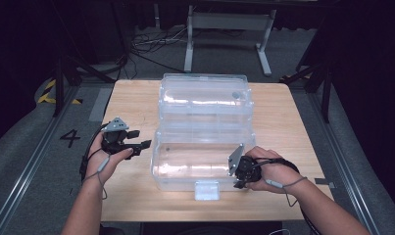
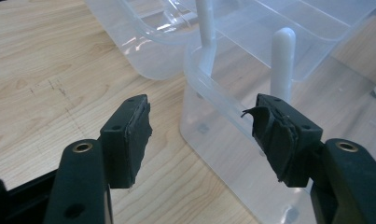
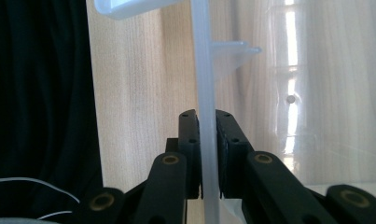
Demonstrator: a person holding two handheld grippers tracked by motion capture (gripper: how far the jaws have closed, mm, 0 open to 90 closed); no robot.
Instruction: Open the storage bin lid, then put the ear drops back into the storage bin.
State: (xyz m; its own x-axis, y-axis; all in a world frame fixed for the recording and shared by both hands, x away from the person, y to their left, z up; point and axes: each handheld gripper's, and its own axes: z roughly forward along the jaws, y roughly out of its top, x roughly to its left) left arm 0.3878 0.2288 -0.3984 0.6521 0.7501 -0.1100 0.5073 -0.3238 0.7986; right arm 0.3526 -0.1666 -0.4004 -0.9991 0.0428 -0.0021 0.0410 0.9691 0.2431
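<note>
Right gripper view: right gripper (image 3: 208, 154) pinched the clear storage box's (image 1: 200, 166) rim at the box's 4 o'clock corner | left gripper (image 2: 204, 140) gaped wide, holding nothing, at the box's 9 o'clock | box mid-table (image 1: 136, 196), lid (image 1: 205, 95) open at 12 o'clock | white latch (image 1: 207, 190) at 6 o'clock.
</note>
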